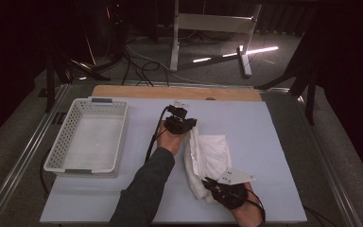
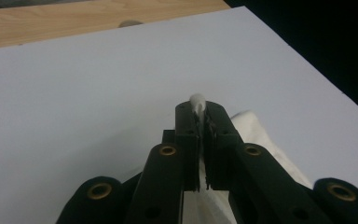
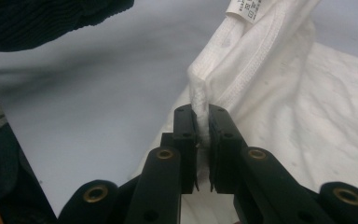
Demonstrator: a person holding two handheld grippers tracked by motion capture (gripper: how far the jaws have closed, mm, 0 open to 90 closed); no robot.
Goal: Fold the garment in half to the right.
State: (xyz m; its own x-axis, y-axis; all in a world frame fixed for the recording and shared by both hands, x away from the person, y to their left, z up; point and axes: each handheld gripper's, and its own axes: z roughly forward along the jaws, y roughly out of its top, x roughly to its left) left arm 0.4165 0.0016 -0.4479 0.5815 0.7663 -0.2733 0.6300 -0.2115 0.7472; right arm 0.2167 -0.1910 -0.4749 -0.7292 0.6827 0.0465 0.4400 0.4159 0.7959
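A white cloth [image 1: 209, 158] lies partly folded on the pale blue mat [image 1: 264, 142], right of the middle. My left gripper [image 1: 189, 127] is shut on the cloth's far corner; in the left gripper view a small white tuft of cloth [image 2: 197, 101] pokes out between the closed jaws of that gripper [image 2: 199, 112]. My right gripper [image 1: 209, 182] is shut on the cloth's near edge. In the right gripper view a thick folded hem of the cloth [image 3: 200, 100] rises from between the jaws of that gripper [image 3: 201, 116], and a label [image 3: 244, 10] hangs at the top.
A white plastic basket [image 1: 89, 137] with nothing in it stands at the mat's left side. A wooden board edge [image 1: 175, 92] runs along the back. Cables and a metal stand lie on the floor beyond the table.
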